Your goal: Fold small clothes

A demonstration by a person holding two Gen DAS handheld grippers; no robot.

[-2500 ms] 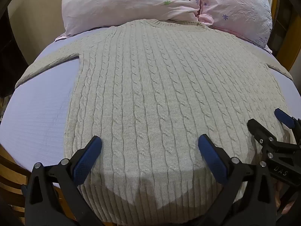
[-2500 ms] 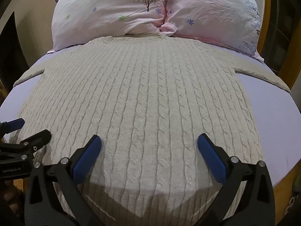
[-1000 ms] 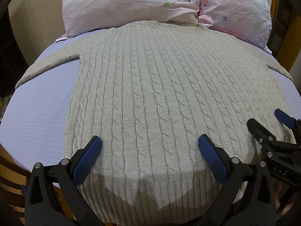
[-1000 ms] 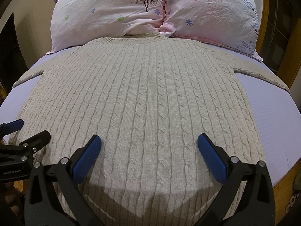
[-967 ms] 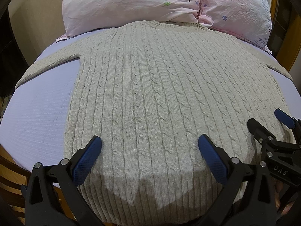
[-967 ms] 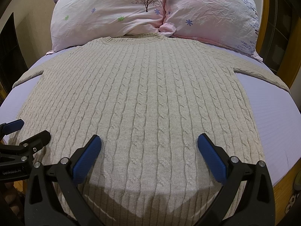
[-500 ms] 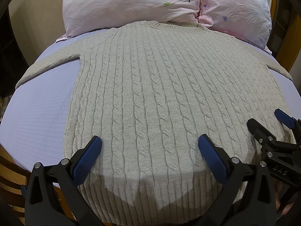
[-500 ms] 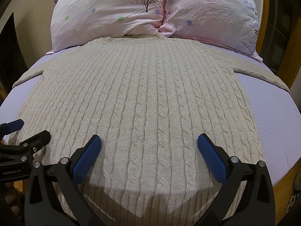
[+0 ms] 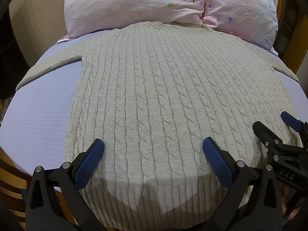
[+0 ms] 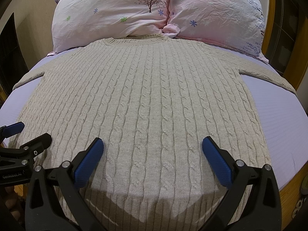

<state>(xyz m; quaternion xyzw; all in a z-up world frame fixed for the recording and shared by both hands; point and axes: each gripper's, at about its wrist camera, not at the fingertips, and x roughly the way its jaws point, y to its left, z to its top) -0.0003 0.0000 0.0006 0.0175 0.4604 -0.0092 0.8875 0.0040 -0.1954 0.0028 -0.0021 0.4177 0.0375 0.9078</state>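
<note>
A beige cable-knit sweater (image 9: 154, 96) lies flat on the bed, collar by the pillows, sleeves spread to both sides, hem at the near edge; it also shows in the right wrist view (image 10: 146, 104). My left gripper (image 9: 153, 150) is open and empty, hovering just above the hem's left part. My right gripper (image 10: 152, 148) is open and empty above the hem's right part. The right gripper shows at the right of the left wrist view (image 9: 273, 123), and the left gripper shows at the left of the right wrist view (image 10: 28, 132).
The lilac bedsheet (image 9: 38, 111) covers the bed. Two pink flowered pillows (image 10: 115, 13) (image 10: 221, 15) lie at the head. A wooden bed frame (image 10: 286, 194) runs along the near edge and the right side.
Both views have shifted very slightly; the sweater and both open grippers are otherwise as before.
</note>
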